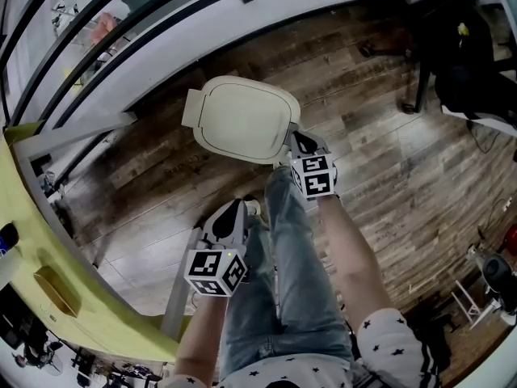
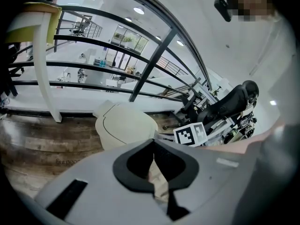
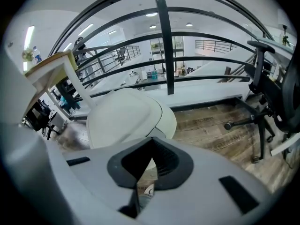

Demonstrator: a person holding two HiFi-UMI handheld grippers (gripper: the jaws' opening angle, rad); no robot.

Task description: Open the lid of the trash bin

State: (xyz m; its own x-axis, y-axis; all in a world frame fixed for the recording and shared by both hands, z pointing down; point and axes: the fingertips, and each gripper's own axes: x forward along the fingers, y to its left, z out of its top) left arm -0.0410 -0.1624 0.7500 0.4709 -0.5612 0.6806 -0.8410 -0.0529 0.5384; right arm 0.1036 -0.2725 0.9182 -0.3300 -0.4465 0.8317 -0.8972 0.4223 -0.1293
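Note:
The cream trash bin (image 1: 242, 120) stands on the wood floor by the railing, and its lid (image 1: 241, 115) looks flat and down. My right gripper (image 1: 296, 138) is shut and empty, its tip at the bin's near right rim; I cannot tell if it touches. In the right gripper view the bin (image 3: 126, 118) fills the space just beyond the shut right gripper (image 3: 151, 143). My left gripper (image 1: 237, 208) is shut and empty, held lower, above the person's leg and short of the bin. The left gripper view shows the bin (image 2: 124, 125) ahead of the left gripper (image 2: 153, 144).
A black railing (image 1: 121, 39) runs behind the bin. A black office chair (image 1: 456, 47) stands at the far right. A yellow table edge (image 1: 36, 241) borders the left. The person's legs in jeans (image 1: 283, 289) are below the grippers.

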